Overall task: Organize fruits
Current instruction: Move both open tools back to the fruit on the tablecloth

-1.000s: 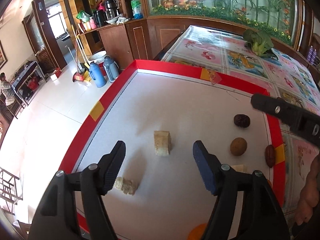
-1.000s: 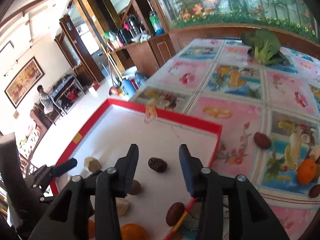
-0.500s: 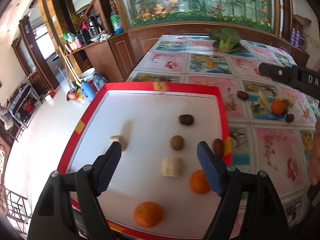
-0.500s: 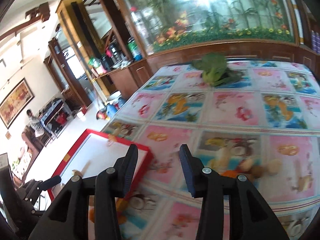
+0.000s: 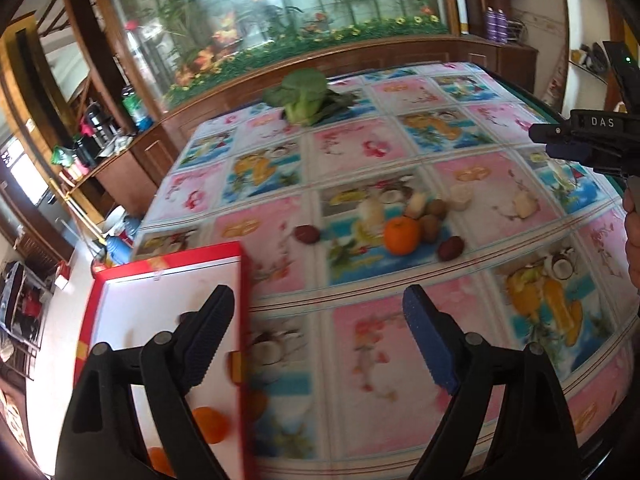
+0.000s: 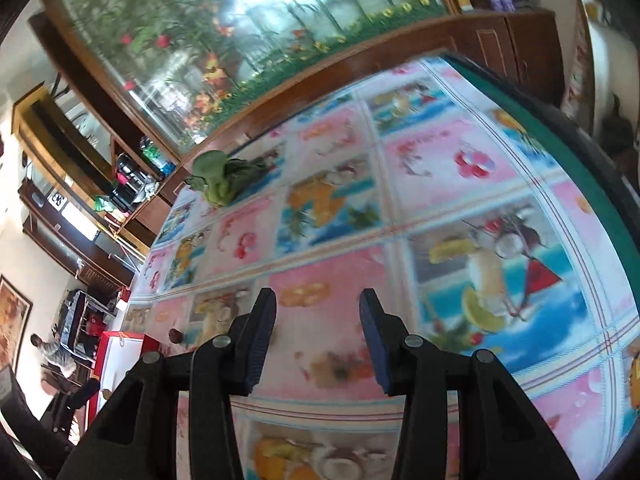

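My left gripper point(image 5: 316, 320) hangs over the flowered tablecloth just right of the red-rimmed white tray point(image 5: 243, 280); its jaws are opening with nothing between them. Two oranges point(image 5: 210, 424) lie in the tray's near corner. Farther out on the cloth sits a loose cluster: an orange point(image 5: 402, 235), kiwis point(image 5: 431, 227), two dark red dates point(image 5: 307, 234) and pale peeled pieces point(image 5: 460, 196). My right gripper point(image 6: 318, 312) is open and empty above bare cloth; its black body point(image 5: 592, 136) shows at the right edge of the left wrist view.
A green leafy vegetable point(image 5: 304, 96) lies at the table's far side. The table's green edge point(image 6: 560, 128) curves past on the right. Wooden cabinets and a glass panel stand behind. A seated person point(image 6: 56, 356) is far off at the left.
Both grippers swung right, off the tray and over the tablecloth. The tray slid to the left of both views. The left jaws widened. The loose fruit cluster came into the left view.
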Demonstrator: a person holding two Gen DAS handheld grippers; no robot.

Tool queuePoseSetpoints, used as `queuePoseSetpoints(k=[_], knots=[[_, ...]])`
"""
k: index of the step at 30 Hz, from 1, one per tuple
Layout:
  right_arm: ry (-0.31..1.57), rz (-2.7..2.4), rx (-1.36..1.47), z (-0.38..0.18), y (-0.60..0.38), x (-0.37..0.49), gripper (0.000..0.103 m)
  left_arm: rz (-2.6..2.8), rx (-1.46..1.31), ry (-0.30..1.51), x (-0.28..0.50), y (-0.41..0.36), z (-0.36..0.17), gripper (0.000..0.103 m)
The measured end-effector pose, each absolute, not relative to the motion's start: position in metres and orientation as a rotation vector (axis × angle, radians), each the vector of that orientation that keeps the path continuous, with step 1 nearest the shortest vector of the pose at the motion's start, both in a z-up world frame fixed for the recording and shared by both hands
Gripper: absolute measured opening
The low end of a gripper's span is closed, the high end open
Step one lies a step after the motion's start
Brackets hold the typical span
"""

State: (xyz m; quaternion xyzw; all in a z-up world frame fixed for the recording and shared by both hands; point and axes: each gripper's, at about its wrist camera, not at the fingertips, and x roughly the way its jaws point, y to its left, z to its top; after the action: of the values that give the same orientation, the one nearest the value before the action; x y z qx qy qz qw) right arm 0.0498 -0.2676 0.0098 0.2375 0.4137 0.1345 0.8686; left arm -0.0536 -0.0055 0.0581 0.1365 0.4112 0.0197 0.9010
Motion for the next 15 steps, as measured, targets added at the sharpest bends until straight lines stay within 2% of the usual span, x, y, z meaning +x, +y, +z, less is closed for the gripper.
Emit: queuePoseSetpoints(k=[6, 15], knots=[[0.954, 0.339, 0.483, 0.000, -0.262, 0.050, 0.042, -0.026, 0.313, 0.891, -0.047, -0.034, 0.037, 0.086], [1.061, 0.359, 0.383, -0.020, -0.238, 0.051, 0.038, -0.004, 0.319, 0.880, -0.010, -0.018, 0.033, 0.087]])
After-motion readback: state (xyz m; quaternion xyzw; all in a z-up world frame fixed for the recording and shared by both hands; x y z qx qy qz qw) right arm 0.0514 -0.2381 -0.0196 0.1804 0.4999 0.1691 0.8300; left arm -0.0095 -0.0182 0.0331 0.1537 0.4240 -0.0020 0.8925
